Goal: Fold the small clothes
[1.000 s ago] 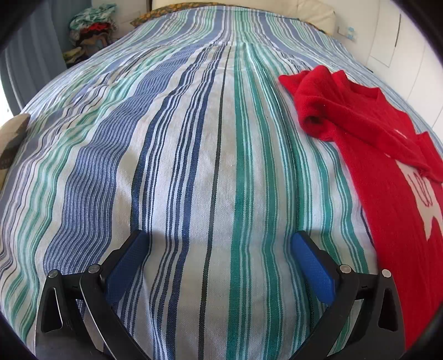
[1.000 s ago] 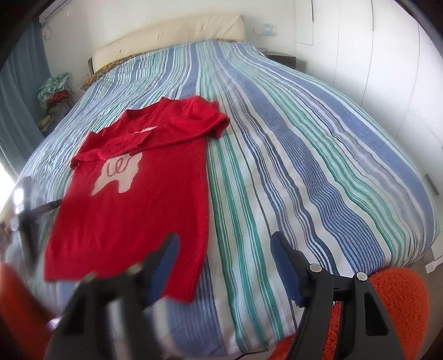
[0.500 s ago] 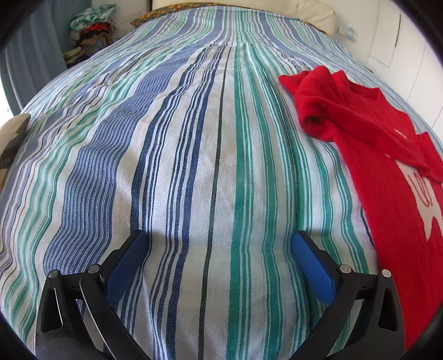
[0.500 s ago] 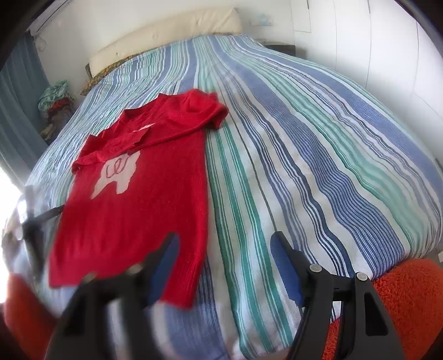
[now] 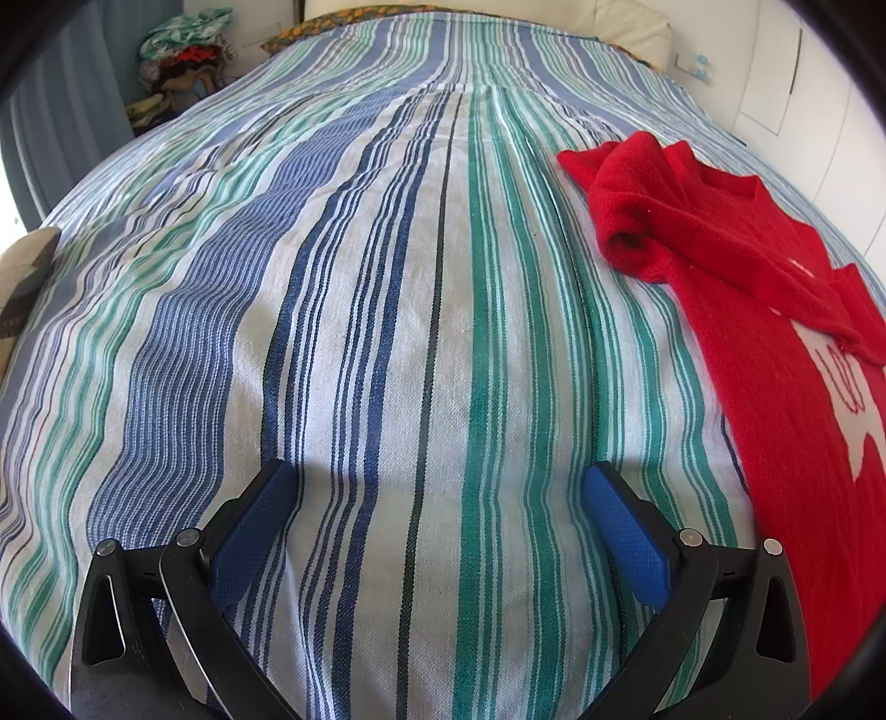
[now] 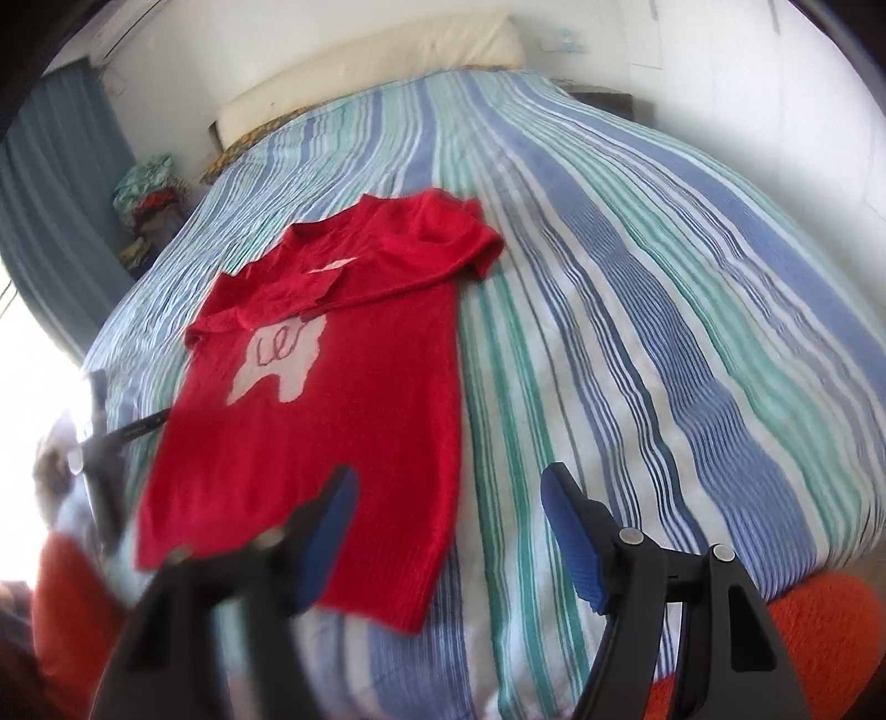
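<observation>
Red knit, left wrist view: a red sweater [image 5: 775, 343] is spread flat along the right edge of the striped bedspread [image 5: 387, 332], with one sleeve folded back across the chest.
Left gripper [image 5: 437, 498]: its blue pads [image 5: 623, 531] are held wide apart over bare stripes, with nothing between them.
Sweater against the left fingers: it is seen off to the right of the right-hand finger, near but not touching.
Far corner: a pile of clothes [image 5: 177, 44] is seen beyond the bed's left side.

Red knit, right wrist view: the sweater [image 6: 343, 399] is laid towards the left half of the bed [image 6: 637, 310], neckline towards the headboard [image 6: 376, 61], hem towards the foot edge; a white motif [image 6: 277, 360] is shown on its chest.
Right gripper [image 6: 448, 501]: the fingers are spread apart and nothing is clamped.
Sweater against the right fingers: the blurred left-hand finger is seen in front of the lower body of the sweater, the right-hand finger over bare stripes; whether cloth is touched cannot be told.
</observation>
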Available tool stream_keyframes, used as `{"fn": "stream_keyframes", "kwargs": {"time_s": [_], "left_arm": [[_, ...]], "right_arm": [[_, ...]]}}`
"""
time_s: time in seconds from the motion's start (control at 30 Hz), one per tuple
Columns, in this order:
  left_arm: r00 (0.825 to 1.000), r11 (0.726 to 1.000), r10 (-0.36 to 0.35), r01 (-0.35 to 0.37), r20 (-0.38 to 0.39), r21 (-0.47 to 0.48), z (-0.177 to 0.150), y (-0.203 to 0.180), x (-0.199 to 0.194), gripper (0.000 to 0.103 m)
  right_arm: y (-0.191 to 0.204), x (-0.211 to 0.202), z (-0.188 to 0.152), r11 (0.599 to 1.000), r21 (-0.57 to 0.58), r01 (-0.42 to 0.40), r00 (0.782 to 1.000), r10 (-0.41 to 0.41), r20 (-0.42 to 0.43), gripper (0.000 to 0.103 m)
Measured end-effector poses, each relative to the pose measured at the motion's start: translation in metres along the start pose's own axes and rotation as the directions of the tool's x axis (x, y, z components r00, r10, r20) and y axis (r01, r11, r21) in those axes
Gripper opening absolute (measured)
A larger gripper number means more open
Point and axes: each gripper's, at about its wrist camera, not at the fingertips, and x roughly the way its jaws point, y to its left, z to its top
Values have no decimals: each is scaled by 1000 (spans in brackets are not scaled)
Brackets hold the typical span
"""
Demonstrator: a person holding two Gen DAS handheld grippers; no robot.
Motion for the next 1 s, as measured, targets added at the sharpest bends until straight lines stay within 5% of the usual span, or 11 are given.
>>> {"fn": "stream_keyframes", "kwargs": {"time_s": [0.13,0.3,0.4,0.5,0.6,0.63,0.67,0.83,1.0], "left_arm": [[1000,1000,0,0,0,0,0,0,0,103],[1000,1000,0,0,0,0,0,0,0,103],[1000,1000,0,0,0,0,0,0,0,103],[1000,1000,0,0,1,0,0,0,0,103],[1000,1000,0,0,1,0,0,0,1,103],[1000,1000,0,0,1,0,0,0,1,103],[1000,1000,0,0,1,0,0,0,1,103],[1000,1000,0,0,1,0,0,0,1,103],[1000,1000,0,0,1,0,0,-1,1,103]], "right_arm": [[46,17,54,957,-289,10,1000,-12,-6,71],[110,92,96,784,-620,-32,998,-13,-68,70],[132,156,107,719,-693,-52,990,-56,-133,56],[142,211,114,703,-710,-39,977,-121,-173,50],[140,238,121,730,-682,-39,979,-109,-173,42],[136,241,126,752,-657,-52,979,-91,-182,33],[132,242,131,775,-630,-56,979,-81,-186,9],[78,201,173,908,-417,-35,996,-5,-93,7],[-47,136,200,998,-57,5,999,-3,48,7]]}}
